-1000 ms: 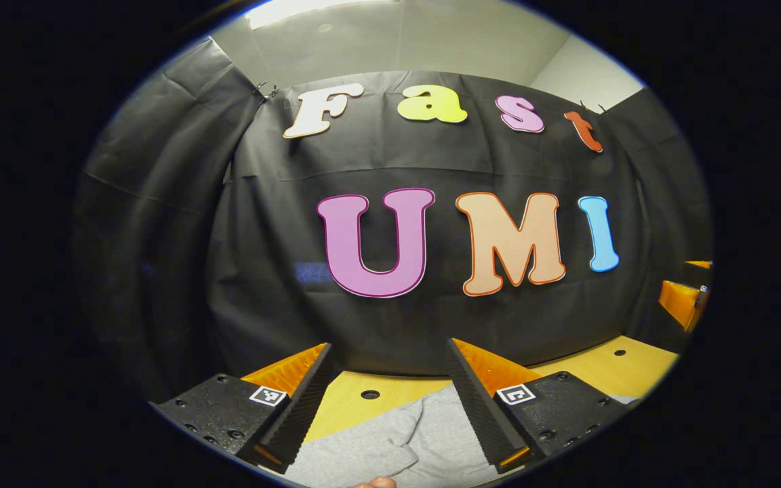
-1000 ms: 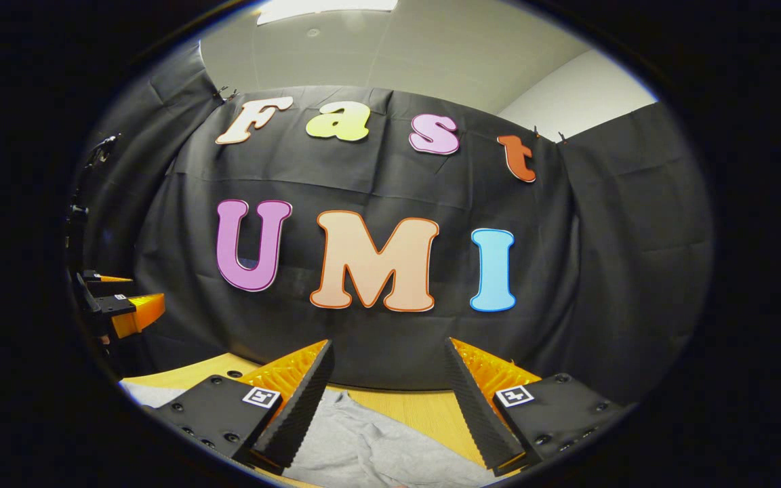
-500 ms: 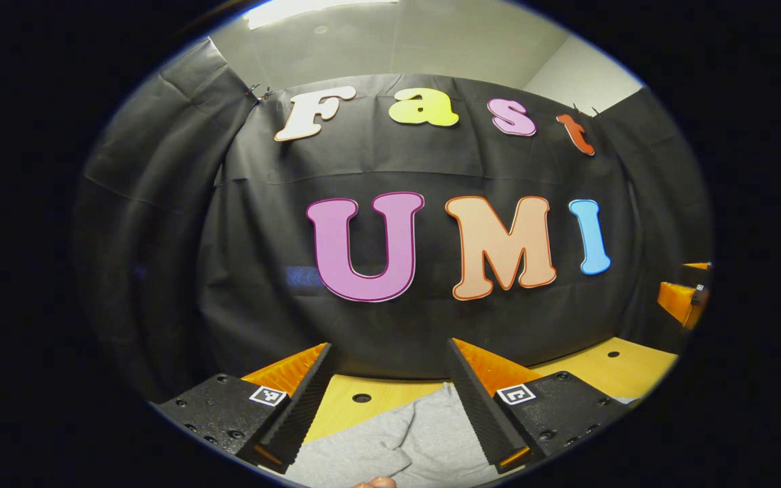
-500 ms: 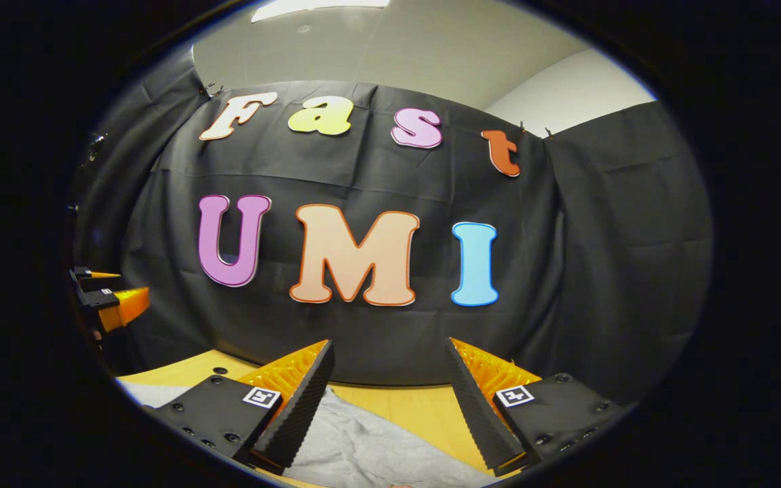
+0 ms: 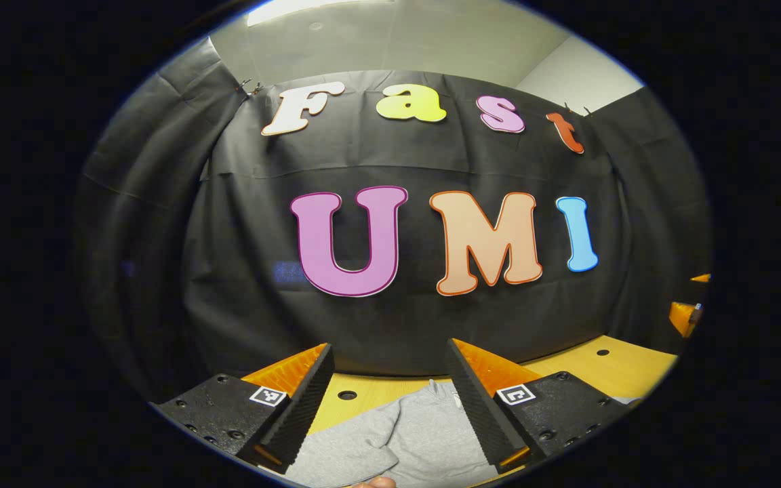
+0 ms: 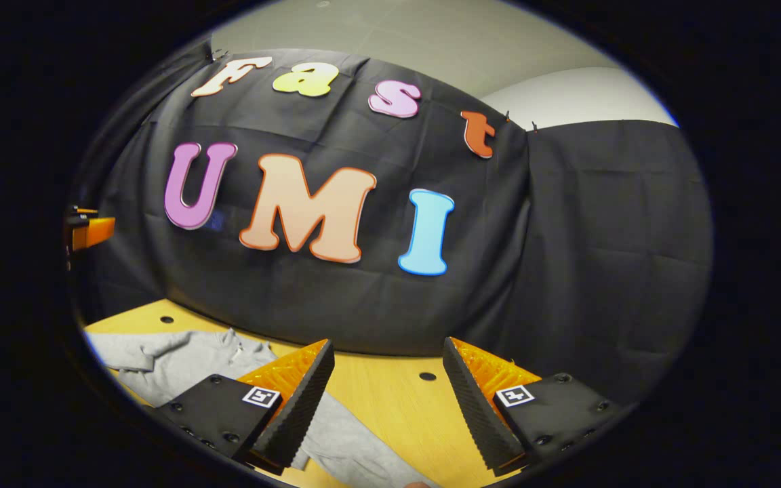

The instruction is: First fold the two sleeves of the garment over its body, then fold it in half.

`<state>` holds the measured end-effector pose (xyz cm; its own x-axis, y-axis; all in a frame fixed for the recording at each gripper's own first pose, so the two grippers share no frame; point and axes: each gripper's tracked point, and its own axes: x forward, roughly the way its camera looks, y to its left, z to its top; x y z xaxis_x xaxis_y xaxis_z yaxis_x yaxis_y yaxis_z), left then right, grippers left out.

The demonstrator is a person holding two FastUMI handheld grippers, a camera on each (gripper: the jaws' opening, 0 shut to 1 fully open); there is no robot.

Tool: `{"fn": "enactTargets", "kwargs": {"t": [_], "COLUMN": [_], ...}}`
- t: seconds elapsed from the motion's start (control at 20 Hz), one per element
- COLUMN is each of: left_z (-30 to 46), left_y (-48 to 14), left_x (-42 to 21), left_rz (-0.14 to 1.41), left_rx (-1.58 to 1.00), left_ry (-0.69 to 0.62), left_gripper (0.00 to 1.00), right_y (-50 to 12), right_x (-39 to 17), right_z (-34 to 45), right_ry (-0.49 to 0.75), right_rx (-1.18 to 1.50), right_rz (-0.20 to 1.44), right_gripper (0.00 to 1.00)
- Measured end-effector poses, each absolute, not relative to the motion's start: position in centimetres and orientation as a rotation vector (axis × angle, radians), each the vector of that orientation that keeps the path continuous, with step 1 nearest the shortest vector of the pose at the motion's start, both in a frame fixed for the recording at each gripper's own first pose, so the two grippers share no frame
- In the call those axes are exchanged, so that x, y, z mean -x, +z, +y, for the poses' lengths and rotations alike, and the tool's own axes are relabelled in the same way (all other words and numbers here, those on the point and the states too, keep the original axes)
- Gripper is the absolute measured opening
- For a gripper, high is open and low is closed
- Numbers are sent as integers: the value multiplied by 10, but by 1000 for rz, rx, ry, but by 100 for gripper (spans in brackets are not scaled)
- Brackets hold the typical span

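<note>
- The right gripper (image 6: 385, 379) hangs over the wooden table (image 6: 390, 407), fingers spread wide apart.
- A grey garment (image 6: 187, 356) lies rumpled at left, perhaps a hoodie.

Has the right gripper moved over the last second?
Yes. The right gripper has swung rightward and tilted: the wall cloth slid left and the garment now lies left of its fingers.

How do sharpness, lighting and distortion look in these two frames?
Left gripper view: sharp, evenly lit, with a bright ceiling light at top; fisheye bows the wall cloth. Right gripper view: sharp too, horizon tilted, table sloping down to the right; the garment shows soft shadows in its folds, no glare.
</note>
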<state>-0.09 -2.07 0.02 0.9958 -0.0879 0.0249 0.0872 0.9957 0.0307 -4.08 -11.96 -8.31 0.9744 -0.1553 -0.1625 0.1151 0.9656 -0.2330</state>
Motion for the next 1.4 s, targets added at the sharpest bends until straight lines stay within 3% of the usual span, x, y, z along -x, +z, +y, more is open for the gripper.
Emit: {"fn": "enactTargets", "kwargs": {"t": [0.9, 1.4], "left_z": [-77, -99], "left_y": [-15, -24], "left_x": [-9, -8], "left_rz": [12, 34], "left_rx": [-33, -50], "left_ry": [-177, -199], "left_gripper": [97, 95], "right_y": [-274, -348], "right_x": [162, 224], "right_z": [-242, -242], "right_ry": [-291, -246], "right_rx": [232, 105], "right_rz": [698, 953], "right_gripper": [100, 100]}}
